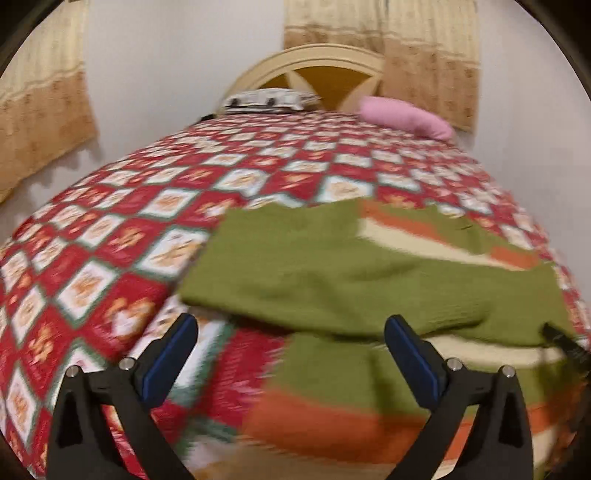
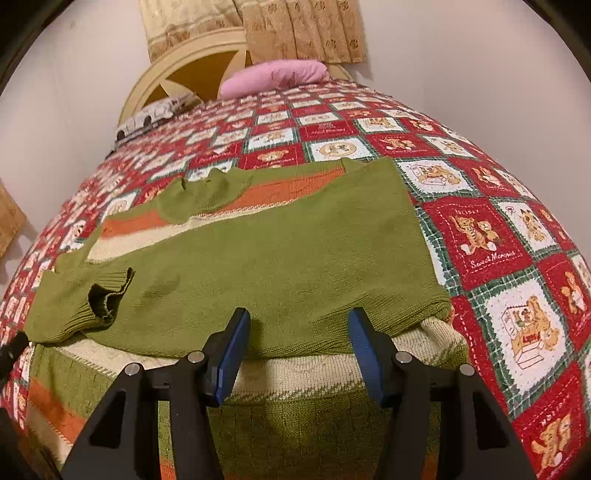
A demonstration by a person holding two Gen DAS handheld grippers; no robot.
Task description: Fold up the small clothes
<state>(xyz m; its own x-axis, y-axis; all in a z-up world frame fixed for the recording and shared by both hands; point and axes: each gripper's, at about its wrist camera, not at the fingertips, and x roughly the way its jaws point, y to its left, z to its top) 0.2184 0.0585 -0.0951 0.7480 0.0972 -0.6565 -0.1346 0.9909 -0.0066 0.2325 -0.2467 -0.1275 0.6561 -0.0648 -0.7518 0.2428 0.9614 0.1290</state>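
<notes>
My left gripper point(image 1: 290, 334) — jaws wide apart, holding nothing, hovering over the near left edge of the sweater point(image 2: 258, 251); its view is motion-blurred. Sweater: green knit with orange and cream stripes, lying flat on the quilt point(image 2: 480, 236), partly folded, a green panel laid across the striped body. Cuff point(image 2: 107, 295): ribbed, curled open, resting on the left part of that green panel. My right gripper point(image 2: 297, 328) — jaws apart, empty, just above the near edge of the folded panel, blue pads point(image 2: 231, 354) either side of it. Quilt: red and white bear-print squares, covering the bed. Far end, left to right: patterned pillow point(image 2: 155, 112), headboard point(image 2: 192, 66), pink pillow point(image 2: 277, 75), curtain point(image 2: 295, 29).
</notes>
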